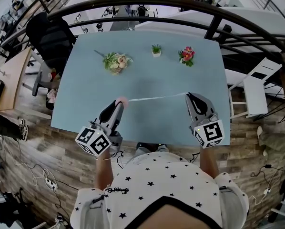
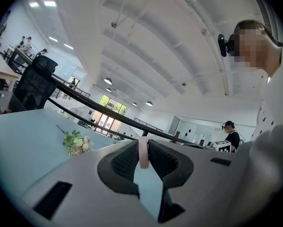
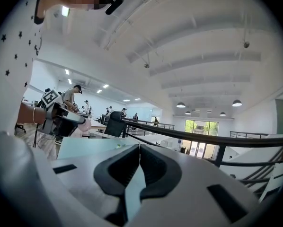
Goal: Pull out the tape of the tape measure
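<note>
A small round pink tape measure (image 1: 123,101) is pinched on edge between the pads of my left gripper (image 1: 119,102) above the near part of the blue table (image 1: 85,85). In the left gripper view the pink case (image 2: 143,152) stands upright between the two dark pads of that gripper (image 2: 143,148). A thin pale tape (image 1: 152,98) runs taut from the case rightward to the tip of my right gripper (image 1: 189,96). That gripper (image 3: 139,150) has its jaws pressed together; the tape's end is too thin to make out there. Its camera catches the pink case (image 3: 84,125) at the left.
At the table's far side lie a pale bouquet (image 1: 116,62), a small green plant (image 1: 156,50) and a red flower bunch (image 1: 187,55). A black chair (image 1: 52,37) stands at the far left corner. A dark curved railing (image 1: 214,13) arcs behind the table.
</note>
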Motion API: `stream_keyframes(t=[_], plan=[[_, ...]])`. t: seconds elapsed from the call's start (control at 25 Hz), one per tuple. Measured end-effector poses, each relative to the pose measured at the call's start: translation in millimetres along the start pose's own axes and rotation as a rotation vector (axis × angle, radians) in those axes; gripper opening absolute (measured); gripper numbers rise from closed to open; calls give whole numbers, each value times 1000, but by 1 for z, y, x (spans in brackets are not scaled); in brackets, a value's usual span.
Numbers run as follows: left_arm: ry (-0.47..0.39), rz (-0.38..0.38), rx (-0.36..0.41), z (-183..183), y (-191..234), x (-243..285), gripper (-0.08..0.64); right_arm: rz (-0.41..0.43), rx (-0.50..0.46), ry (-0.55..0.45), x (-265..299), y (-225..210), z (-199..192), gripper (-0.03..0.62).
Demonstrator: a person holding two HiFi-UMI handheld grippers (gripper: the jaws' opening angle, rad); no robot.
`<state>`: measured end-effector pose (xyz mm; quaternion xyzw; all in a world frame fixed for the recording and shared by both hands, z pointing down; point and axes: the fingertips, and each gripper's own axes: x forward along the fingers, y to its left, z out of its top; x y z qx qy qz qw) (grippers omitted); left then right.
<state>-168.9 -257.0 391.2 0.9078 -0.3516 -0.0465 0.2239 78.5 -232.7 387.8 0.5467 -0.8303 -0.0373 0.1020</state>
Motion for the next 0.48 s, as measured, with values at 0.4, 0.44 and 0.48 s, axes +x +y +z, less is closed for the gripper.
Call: stream_keyframes(t=[0.4,0.44,0.48], plan=[[9,-8,-6,-1,0,5,86,-9,-2,11,-3,-1,-3,3],[10,-7,-7,-1,0,5,86,-8,-5,10,-3,-1,-3,3],[11,-6,-9,-1,1,5,86,-7,-7,10,-2,0,-3,3]])
